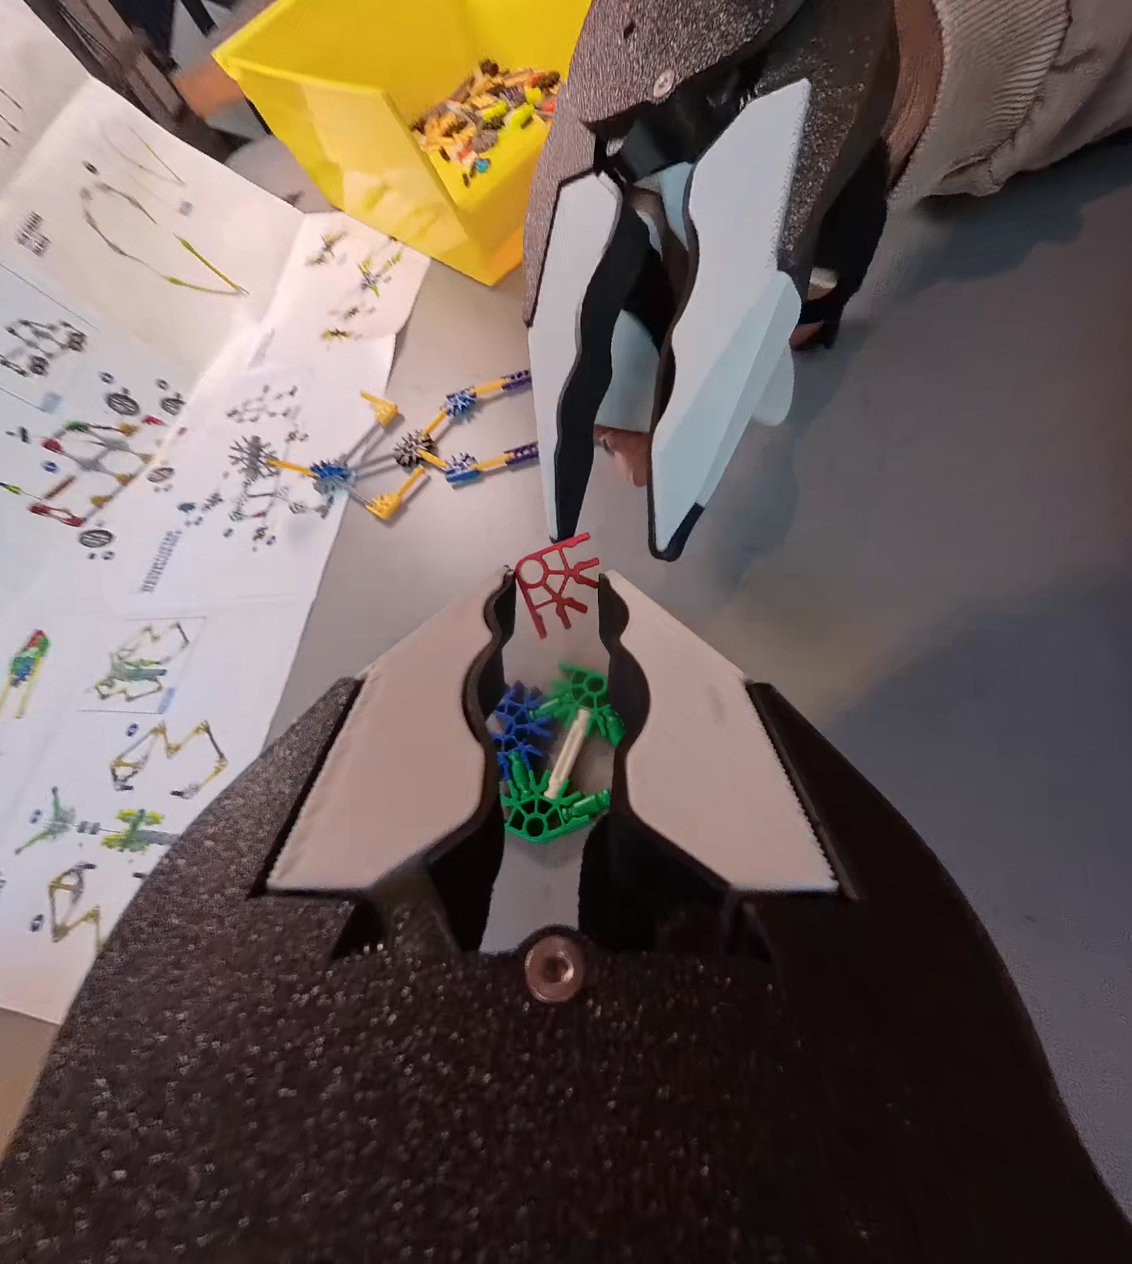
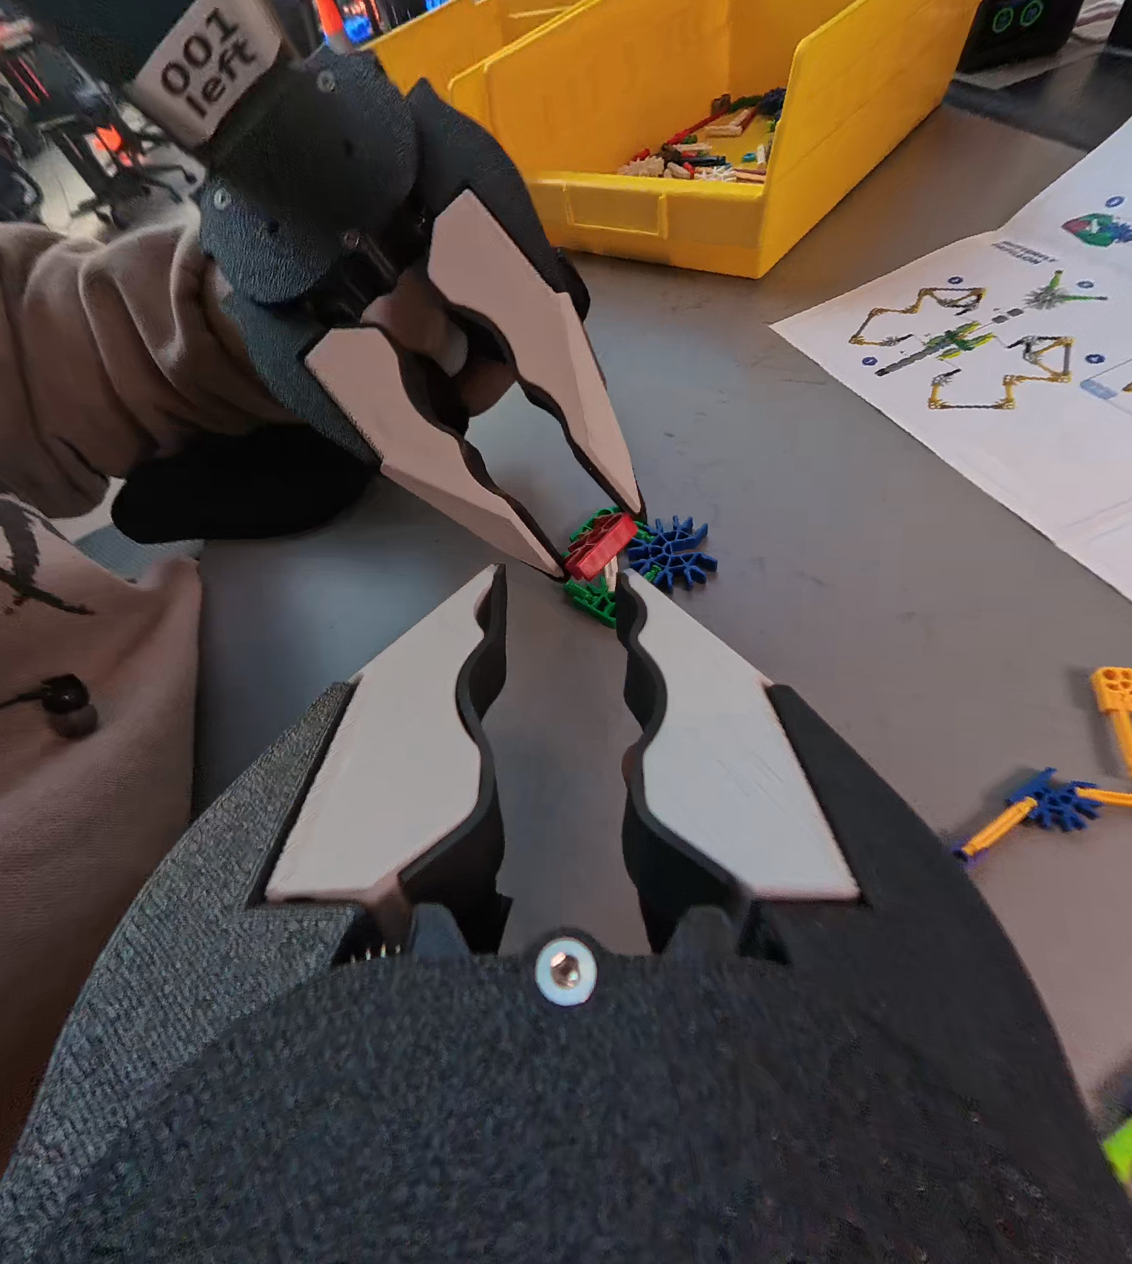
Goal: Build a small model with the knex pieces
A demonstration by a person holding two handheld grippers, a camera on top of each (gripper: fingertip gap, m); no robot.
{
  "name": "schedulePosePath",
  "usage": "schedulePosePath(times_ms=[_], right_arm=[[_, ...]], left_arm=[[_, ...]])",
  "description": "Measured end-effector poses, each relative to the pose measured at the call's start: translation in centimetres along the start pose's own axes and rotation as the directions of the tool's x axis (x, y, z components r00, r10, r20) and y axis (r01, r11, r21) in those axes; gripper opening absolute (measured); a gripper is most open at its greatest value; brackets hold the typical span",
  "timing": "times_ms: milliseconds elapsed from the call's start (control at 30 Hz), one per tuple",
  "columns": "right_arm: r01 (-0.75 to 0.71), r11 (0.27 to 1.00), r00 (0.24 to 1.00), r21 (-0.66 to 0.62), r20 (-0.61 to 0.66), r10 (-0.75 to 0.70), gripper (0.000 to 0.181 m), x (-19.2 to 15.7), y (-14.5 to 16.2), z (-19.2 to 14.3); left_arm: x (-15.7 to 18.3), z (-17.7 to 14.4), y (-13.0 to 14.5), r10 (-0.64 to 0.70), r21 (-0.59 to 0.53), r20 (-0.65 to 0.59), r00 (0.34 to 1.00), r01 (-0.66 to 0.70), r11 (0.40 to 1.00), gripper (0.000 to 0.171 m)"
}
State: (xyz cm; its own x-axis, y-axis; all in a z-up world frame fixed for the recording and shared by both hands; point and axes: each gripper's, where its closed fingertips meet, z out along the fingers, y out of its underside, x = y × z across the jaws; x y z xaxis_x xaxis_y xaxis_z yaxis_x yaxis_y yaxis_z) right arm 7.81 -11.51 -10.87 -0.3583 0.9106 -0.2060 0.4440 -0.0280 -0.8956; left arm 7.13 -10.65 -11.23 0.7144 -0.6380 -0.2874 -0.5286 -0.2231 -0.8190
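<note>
Two grippers: both are seen meeting over one small heap of plastic construction pieces on the grey tabletop [image 2: 823, 479].
Left gripper [image 1: 555, 581]: a red fan-shaped connector [image 1: 556, 581] is clamped between its fingertips, the jaws being narrowed onto the part; the connector's flat face is turned up toward the wrist camera and its prongs are pointed toward the right gripper.
Right gripper [image 2: 559, 581]: it is held part-open with nothing between its fingers; its tips are placed just beside the red connector, on the near side of the heap.
Key relation: the red connector is held directly above the heap and lies straight ahead of the right gripper's gap, so the left gripper is the one in contact and the right is only near.
Heap: two green connectors [image 1: 539, 814], a blue snowflake connector [image 2: 672, 553] and a short white rod [image 1: 566, 756] are lain together beneath the left fingers.
Partial model [image 1: 412, 451]: yellow rods joined by blue connectors are laid farther off, toward the instruction sheets [image 1: 104, 410].
Yellow bin [image 2: 652, 191]: loose pieces are kept in it at the far edge of the tabletop.
Person: a beige sleeve [image 2: 70, 342] is seen behind the left gripper.
</note>
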Motion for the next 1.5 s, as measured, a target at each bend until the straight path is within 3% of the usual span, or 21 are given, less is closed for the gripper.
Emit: schedulePosePath(times_ms=[133, 233, 433, 533, 633, 733, 800, 867, 933, 1000, 1067, 1133, 1167, 1267, 1333, 1400, 1500], right_arm=[[-0.190, 0.980, 0.981, 0.059, 0.048, 0.188, 0.028, 0.4, -1.3, -0.1], [-0.269, 0.962, 0.963, 0.053, 0.021, 0.269, 0.009, 1.4, -1.1, 0.2], [-0.222, 0.972, 0.974, 0.073, 0.071, 0.217, 0.000, 0.8, -1.2, 0.3], [-0.123, 0.986, 0.991, 0.113, 0.057, 0.117, 0.000, 0.6, -1.8, 0.1], [-0.145, 0.982, 0.986, 0.119, 0.098, 0.134, 0.000, 0.1, -2.0, 0.2], [-0.274, 0.956, 0.949, 0.101, 0.191, 0.252, 0.028, -0.7, -2.4, 0.5], [-0.381, 0.919, 0.906, 0.104, 0.238, 0.349, 0.036, -0.7, -3.1, 0.8], [-0.444, 0.892, 0.878, 0.078, 0.237, 0.416, 0.033, -0.4, -2.9, 1.2], [-0.460, 0.887, 0.873, 0.052, 0.213, 0.440, 0.015, 0.0, -2.3, 1.7], [-0.426, 0.904, 0.891, 0.036, 0.188, 0.412, 0.007, 0.2, -1.6, 1.8], [-0.357, 0.932, 0.922, 0.054, 0.182, 0.343, 0.005, 0.3, -1.6, 1.5], [-0.194, 0.976, 0.973, 0.104, 0.152, 0.177, 0.005, 0.5, -2.1, 0.7], [-0.084, 0.988, 0.990, 0.133, 0.121, 0.068, 0.005, 0.5, -2.3, 0.2], [0.220, 0.949, 0.971, 0.224, 0.048, -0.236, 0.005, -1.0, -3.5, -0.6], [0.370, 0.906, 0.926, 0.206, 0.001, -0.378, 0.005, -2.0, -3.2, -0.3], [0.485, 0.855, 0.873, 0.186, -0.052, -0.484, 0.005, -2.6, -2.9, 0.2], [0.533, 0.832, 0.846, 0.151, -0.082, -0.527, 0.005, -2.5, -2.5, 0.8]], left_arm=[[-0.6, 0.0, -0.5, 0.140, 0.013, 0.136, 0.981, -0.143, 0.990, 0.024], [-0.7, 0.0, -0.8, 0.177, 0.021, 0.177, 0.968, -0.183, 0.983, 0.024], [-0.6, -0.7, -1.7, 0.179, 0.078, 0.186, 0.966, -0.197, 0.977, 0.023], [-0.8, -1.5, -1.8, 0.075, 0.148, 0.120, 0.990, -0.093, 0.985, 0.023], [-1.6, -2.9, -1.7, 0.033, 0.185, 0.110, 0.993, -0.053, 0.981, 0.023], [-1.9, -2.9, -0.9, 0.109, 0.127, 0.167, 0.980, -0.131, 0.983, 0.023], [-1.3, -2.5, -0.9, 0.185, 0.093, 0.194, 0.963, -0.206, 0.974, 0.022], [-0.9, -2.0, -0.8, 0.273, 0.049, 0.224, 0.936, -0.290, 0.956, 0.023], [-0.7, -1.6, -0.6, 0.356, 0.000, 0.251, 0.900, -0.368, 0.930, 0.023], [-0.5, -1.3, -0.4, 0.384, -0.016, 0.249, 0.889, -0.393, 0.920, 0.023], [-0.3, -1.6, -0.8, 0.307, 0.065, 0.218, 0.926, -0.328, 0.942, 0.025], [-0.6, -2.4, -1.4, 0.088, 0.188, 0.107, 0.990, -0.107, 0.976, 0.042], [-0.8, -2.9, -1.6, -0.030, 0.231, 0.023, 0.999, 0.024, 0.973, 0.043], [-0.8, -3.8, -1.3, -0.247, 0.245, -0.193, 0.950, 0.290, 0.925, 0.040], [0.1, -3.9, -1.4, -0.228, 0.243, -0.240, 0.944, 0.286, 0.927, 0.031], [1.5, -3.7, -1.6, -0.135, 0.240, -0.244, 0.960, 0.195, 0.951, 0.019], [1.7, -3.2, -1.1, -0.017, 0.198, -0.146, 0.989, 0.046, 0.979, 0.006]])
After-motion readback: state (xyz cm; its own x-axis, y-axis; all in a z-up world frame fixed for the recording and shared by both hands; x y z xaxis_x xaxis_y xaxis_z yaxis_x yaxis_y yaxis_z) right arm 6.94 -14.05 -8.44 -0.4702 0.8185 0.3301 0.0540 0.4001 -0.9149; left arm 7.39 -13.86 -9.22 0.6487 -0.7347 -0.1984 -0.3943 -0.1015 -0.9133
